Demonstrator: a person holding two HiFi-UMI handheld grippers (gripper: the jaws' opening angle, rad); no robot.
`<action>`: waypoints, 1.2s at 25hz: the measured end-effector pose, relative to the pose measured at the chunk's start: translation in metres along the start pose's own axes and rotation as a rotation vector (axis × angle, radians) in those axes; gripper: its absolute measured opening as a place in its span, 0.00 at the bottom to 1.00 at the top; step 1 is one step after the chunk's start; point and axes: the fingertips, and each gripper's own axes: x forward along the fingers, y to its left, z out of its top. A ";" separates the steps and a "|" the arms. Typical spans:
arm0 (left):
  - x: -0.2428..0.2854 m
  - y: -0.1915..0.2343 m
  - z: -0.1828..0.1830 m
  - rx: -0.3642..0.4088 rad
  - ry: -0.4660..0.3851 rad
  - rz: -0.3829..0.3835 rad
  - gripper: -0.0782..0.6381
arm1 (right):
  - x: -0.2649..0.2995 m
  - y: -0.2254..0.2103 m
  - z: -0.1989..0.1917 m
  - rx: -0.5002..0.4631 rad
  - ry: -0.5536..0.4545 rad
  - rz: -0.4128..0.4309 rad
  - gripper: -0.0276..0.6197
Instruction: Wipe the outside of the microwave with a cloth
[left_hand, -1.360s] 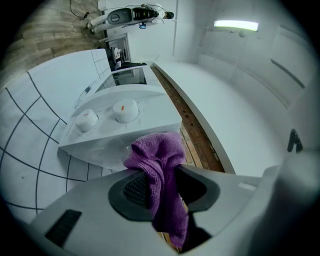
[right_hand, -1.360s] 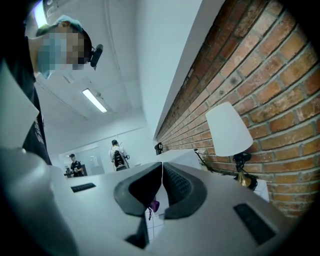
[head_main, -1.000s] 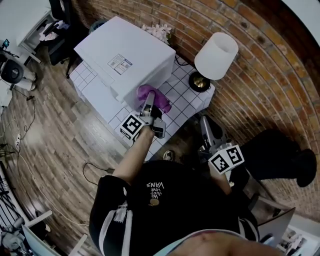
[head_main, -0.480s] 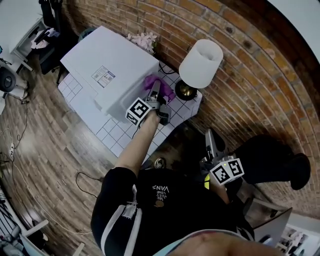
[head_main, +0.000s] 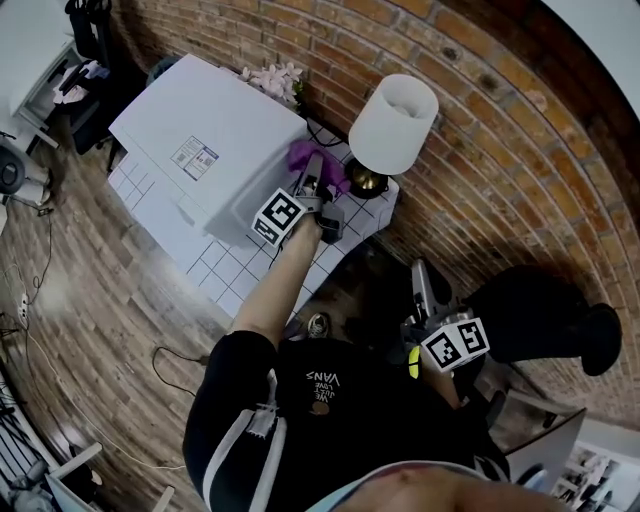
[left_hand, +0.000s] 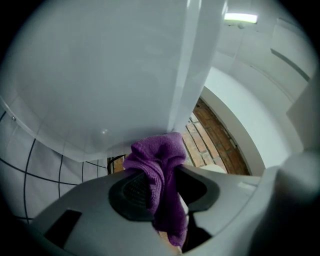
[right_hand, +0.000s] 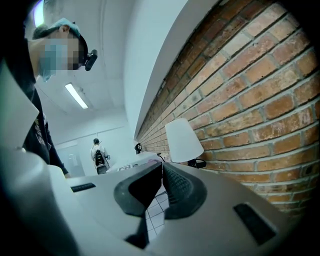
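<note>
The white microwave (head_main: 215, 140) stands on a white tiled table (head_main: 232, 268) against the brick wall. My left gripper (head_main: 314, 172) is shut on a purple cloth (head_main: 305, 155) and presses it to the microwave's right side near the back corner. In the left gripper view the cloth (left_hand: 159, 167) hangs bunched between the jaws and touches the white side wall of the microwave (left_hand: 110, 70). My right gripper (head_main: 423, 283) is held low beside my body, away from the table. In the right gripper view that gripper (right_hand: 162, 172) is shut with nothing in it.
A table lamp with a white shade (head_main: 393, 122) stands on the table just right of the cloth, its dark base (head_main: 366, 181) close to the left gripper. Pale flowers (head_main: 268, 76) lie behind the microwave. The brick wall (head_main: 500, 130) runs along the back. Wooden floor (head_main: 90, 300) lies at left.
My left gripper has carried the cloth along the microwave's right side from near the front corner toward the back wall. The right gripper has stayed low at my side.
</note>
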 end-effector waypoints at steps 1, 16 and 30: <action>-0.005 -0.002 -0.001 -0.001 0.007 -0.006 0.30 | 0.003 0.003 -0.001 0.001 0.001 0.011 0.05; -0.200 0.027 0.056 -0.004 -0.123 0.137 0.30 | 0.067 0.100 -0.029 0.010 0.070 0.332 0.05; -0.190 0.060 0.065 -0.014 -0.152 0.165 0.30 | 0.078 0.106 -0.034 -0.001 0.095 0.369 0.05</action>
